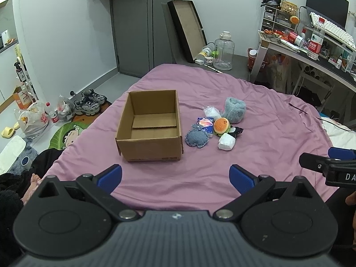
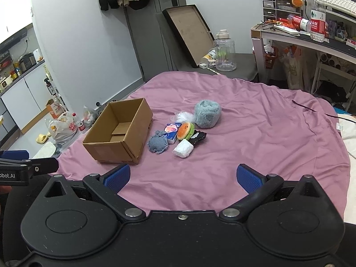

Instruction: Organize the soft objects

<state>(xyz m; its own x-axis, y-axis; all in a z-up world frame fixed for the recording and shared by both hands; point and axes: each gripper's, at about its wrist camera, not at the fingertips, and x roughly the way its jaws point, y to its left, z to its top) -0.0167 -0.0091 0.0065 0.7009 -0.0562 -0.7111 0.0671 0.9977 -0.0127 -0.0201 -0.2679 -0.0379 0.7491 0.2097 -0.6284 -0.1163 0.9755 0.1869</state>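
Both claws spread; box [image 1: 149,126] unfilled

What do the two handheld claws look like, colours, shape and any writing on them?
Both match. The left claw and right claw each have a black body with two round housings, silver pivot screws, and angled black linkage arms ending in blue textured pads. Seen side-on, each carries a black strip with partly cut-off white lettering. No cables or sleeves are clearly visible.

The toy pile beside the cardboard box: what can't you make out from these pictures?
- Black pouch: mostly hidden behind the burger plush in both views.
- Blue packet: print too small to read.
- Cardboard box: its near inside floor is hidden by its front wall in the left view.
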